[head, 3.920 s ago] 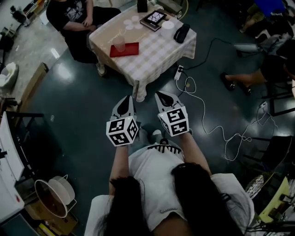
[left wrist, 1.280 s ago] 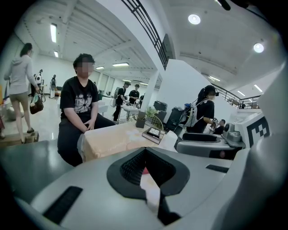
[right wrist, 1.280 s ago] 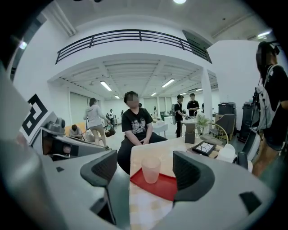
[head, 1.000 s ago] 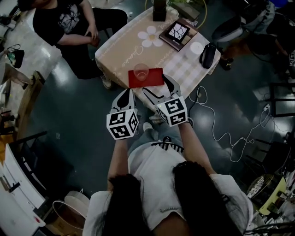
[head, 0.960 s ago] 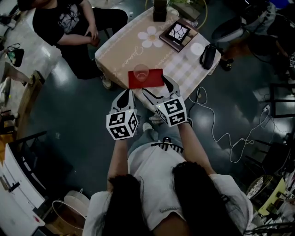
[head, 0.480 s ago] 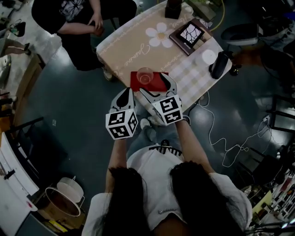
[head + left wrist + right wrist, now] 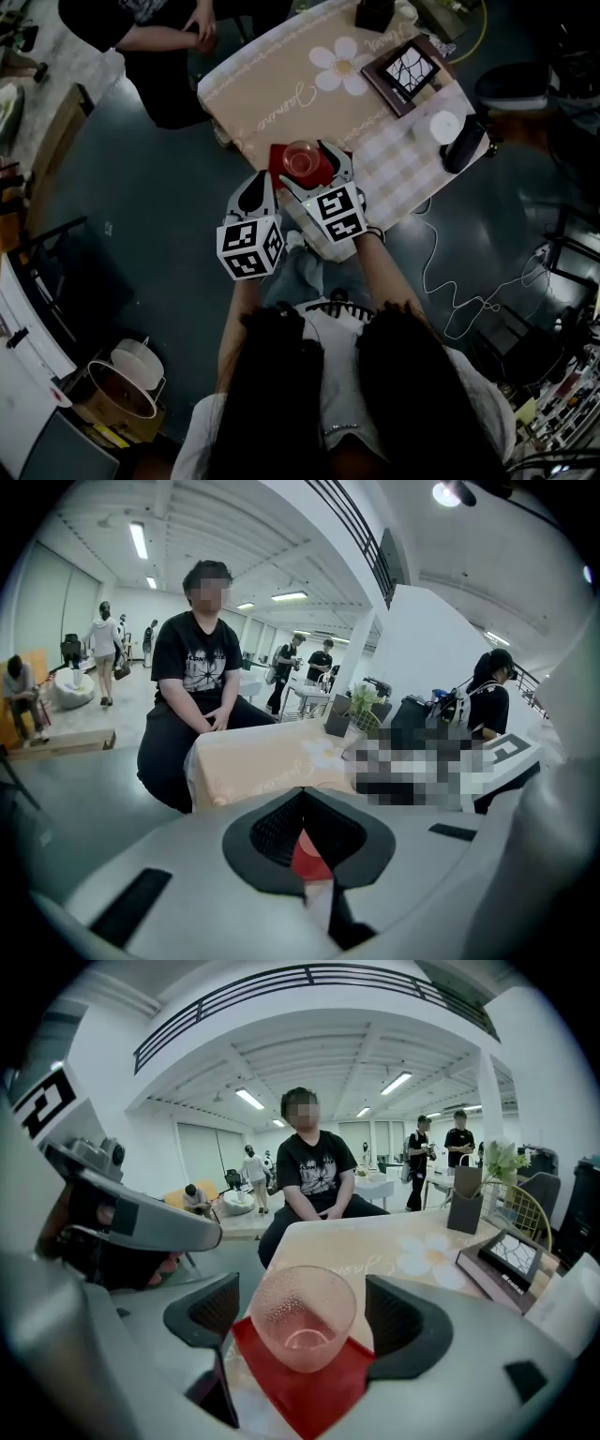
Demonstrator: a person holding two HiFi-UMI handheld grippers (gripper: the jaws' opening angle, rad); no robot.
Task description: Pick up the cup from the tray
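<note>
A clear pinkish textured cup (image 7: 302, 1327) stands upright on a small red tray (image 7: 319, 1396) near the front edge of a beige table (image 7: 281, 84). In the head view the cup (image 7: 302, 158) and the tray (image 7: 279, 161) lie just ahead of my hands. My right gripper (image 7: 309, 1321) has its jaws opening, one on each side of the cup; the pads (image 7: 408, 1321) stand clear of the glass. In the head view the right gripper (image 7: 311, 169) reaches over the tray. My left gripper (image 7: 255, 190) hangs beside it off the table edge, jaws together, holding nothing (image 7: 305, 832).
A person in black (image 7: 141, 28) sits at the table's far left side. A framed picture (image 7: 405, 70), a white disc (image 7: 441, 127) and a black case (image 7: 459, 145) lie on the table's right part. A cable (image 7: 450, 291) trails on the floor.
I have walked up to the table. The right gripper moved forward over the tray, and its jaws now stand around the cup. The left gripper stayed low beside it.
</note>
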